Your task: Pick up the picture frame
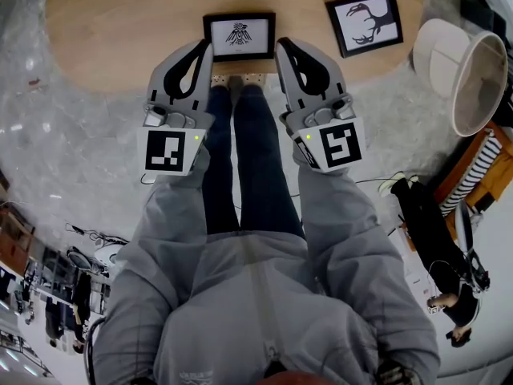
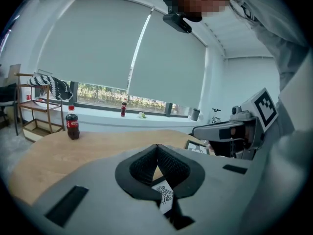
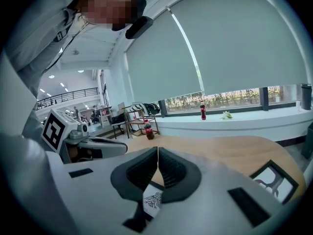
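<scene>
Picture frame [image 1: 239, 36], the one with the bird print, sits at the near edge of the round wooden bench [image 1: 104, 22], right between the tips of the left hand-held gripper [image 1: 207, 48] and the right hand-held gripper [image 1: 282, 46]; from where I stand, a few things could go wrong. The bench edge is the biggest worry; a nudge back over it could drop the frame to the floor [image 1: 72, 159]. Then the two hand-held grippers; both have their jaws pressed together with nothing in them; unless they part first, they can only shove the frame, not take it. It seems to lie flat, so I'd guess a pad may skid across the glass rather than catch the rim. A second frame [image 1: 365, 24], with an antler print, lies near on the right; a wide sweep could knock it. The cola bottle [image 2: 72, 123] stands well apart; no bother there.
</scene>
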